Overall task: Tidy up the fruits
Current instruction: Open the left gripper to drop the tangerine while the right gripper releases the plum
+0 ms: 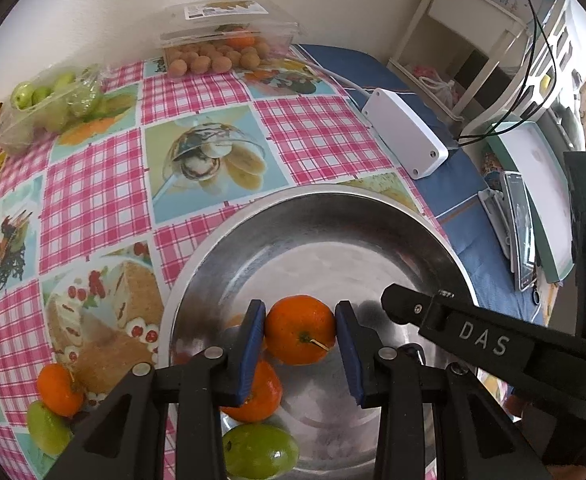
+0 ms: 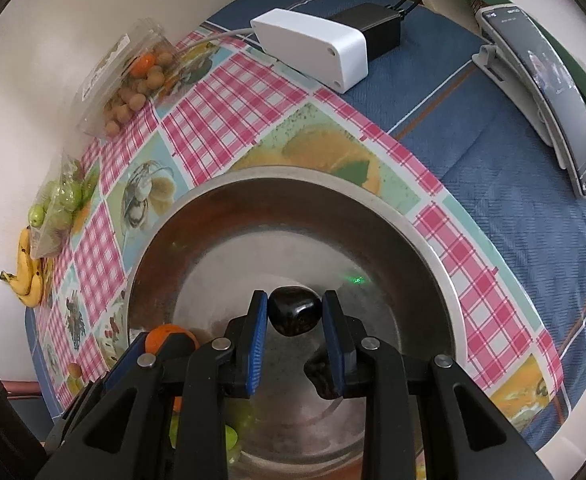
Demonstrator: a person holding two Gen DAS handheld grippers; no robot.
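Observation:
My left gripper (image 1: 300, 326) is shut on an orange mandarin (image 1: 299, 330), held just over the inside of a large steel bowl (image 1: 321, 216). Below it in the bowl lie a second mandarin (image 1: 259, 396) and a green fruit (image 1: 259, 454). My right gripper (image 2: 295, 312) is shut on a dark, glossy fruit (image 2: 294, 311) over the same steel bowl (image 2: 293, 192); another dark fruit (image 2: 321, 376) lies on the bowl floor beside its right finger. The right gripper's black arm (image 1: 493, 344) crosses the left wrist view. The held mandarin (image 2: 169, 338) shows at the right view's lower left.
On the checked tablecloth (image 1: 101, 184) lie a loose mandarin (image 1: 59, 390) and green fruit (image 1: 47, 428). Boxes of green fruit (image 1: 49, 104) and small brown fruit (image 1: 217, 46) stand by the wall, with bananas (image 2: 27, 276). A white box (image 1: 405, 132) and a phone (image 2: 553, 96) lie on the blue cloth.

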